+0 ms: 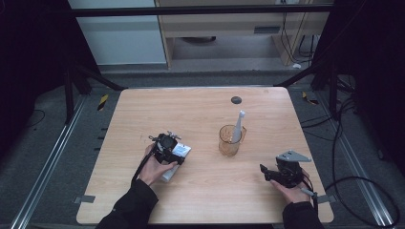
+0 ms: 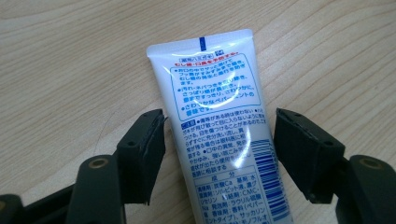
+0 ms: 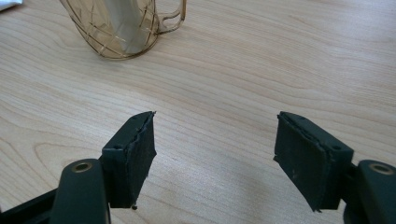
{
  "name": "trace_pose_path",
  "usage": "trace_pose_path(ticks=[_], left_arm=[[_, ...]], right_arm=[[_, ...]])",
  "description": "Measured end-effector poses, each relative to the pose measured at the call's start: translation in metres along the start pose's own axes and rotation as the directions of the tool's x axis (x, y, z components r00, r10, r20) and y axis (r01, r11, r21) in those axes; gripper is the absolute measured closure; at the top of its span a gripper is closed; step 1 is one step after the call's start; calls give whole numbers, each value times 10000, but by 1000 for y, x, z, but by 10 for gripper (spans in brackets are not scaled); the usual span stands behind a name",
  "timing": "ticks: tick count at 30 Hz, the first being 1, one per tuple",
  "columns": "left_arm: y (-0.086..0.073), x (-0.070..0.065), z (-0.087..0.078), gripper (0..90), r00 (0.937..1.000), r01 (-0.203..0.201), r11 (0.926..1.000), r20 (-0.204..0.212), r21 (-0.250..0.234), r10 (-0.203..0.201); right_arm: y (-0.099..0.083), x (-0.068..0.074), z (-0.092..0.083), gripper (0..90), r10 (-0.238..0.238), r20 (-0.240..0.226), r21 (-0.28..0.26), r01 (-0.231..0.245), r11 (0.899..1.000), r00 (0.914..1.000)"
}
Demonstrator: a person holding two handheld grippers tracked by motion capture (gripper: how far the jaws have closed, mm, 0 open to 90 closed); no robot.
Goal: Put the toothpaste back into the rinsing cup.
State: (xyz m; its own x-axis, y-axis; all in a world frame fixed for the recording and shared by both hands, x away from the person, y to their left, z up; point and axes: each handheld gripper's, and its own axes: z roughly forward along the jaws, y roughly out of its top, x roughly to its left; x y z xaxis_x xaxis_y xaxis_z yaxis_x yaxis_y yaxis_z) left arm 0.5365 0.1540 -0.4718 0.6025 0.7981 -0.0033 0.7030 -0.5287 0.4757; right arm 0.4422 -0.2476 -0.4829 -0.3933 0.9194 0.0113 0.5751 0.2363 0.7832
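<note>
A white toothpaste tube (image 2: 219, 140) with blue and red print lies flat on the wooden table (image 1: 200, 191). My left gripper (image 2: 219, 116) points down over it and is open, one jaw on each side of the tube with a thin gap at each pad. From the high view the left gripper (image 1: 168, 145) covers most of the tube (image 1: 181, 151). An amber see-through cup (image 1: 229, 141) with a handle holds a white toothbrush (image 1: 238, 125) upright. My right gripper (image 3: 215, 121) is open and holds nothing, low over bare wood, right of the cup (image 3: 121, 32). In the high view this gripper (image 1: 264, 171) points left.
A small dark round hole (image 1: 236, 99) sits near the table's far edge. Metal rails and loose cables run along the floor on both sides. Bare wood lies between the cup and the right gripper.
</note>
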Motion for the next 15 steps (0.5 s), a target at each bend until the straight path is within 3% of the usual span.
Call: trace_pose_path(ticks=[15], left_arm=[[2, -5, 6, 361, 9994, 195, 9994, -289, 284, -187]], right_arm=[[0, 0, 0, 291, -2, 22, -26, 2, 10000, 10000]])
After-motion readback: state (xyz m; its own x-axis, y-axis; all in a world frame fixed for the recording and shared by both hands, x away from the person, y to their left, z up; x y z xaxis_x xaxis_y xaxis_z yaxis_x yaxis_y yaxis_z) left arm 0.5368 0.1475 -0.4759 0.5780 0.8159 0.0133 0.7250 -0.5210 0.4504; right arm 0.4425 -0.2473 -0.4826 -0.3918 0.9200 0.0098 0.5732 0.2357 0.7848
